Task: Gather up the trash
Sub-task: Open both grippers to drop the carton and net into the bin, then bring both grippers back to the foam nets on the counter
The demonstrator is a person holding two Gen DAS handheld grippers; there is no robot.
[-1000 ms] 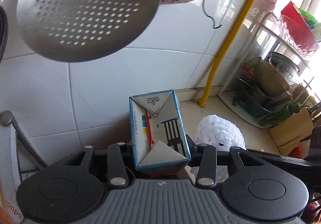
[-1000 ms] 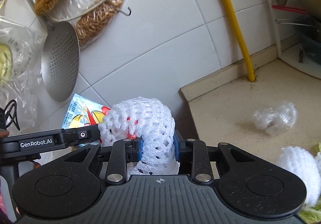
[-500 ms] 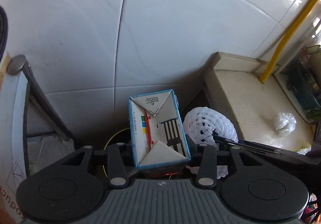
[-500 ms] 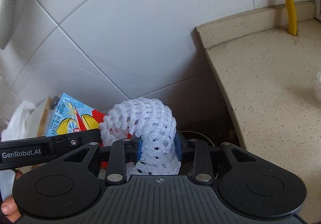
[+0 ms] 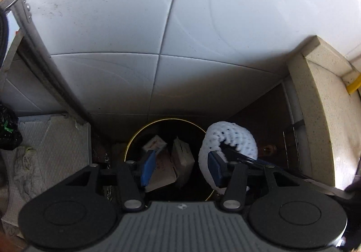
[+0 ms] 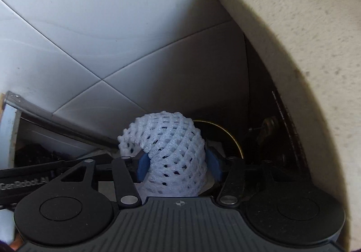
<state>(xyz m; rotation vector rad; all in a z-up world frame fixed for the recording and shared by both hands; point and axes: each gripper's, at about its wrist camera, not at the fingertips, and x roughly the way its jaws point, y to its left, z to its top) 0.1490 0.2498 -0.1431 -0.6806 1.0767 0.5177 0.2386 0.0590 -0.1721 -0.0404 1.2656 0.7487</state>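
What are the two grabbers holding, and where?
The left gripper holds nothing; it is open over the bin. The right gripper squeezes the foam net by its lower sides.

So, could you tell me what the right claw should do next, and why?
Probably open the right claw and drop the white foam net: it is shut on the net above the gold-rimmed bin, where the cartons already lie, and the left claw is open.
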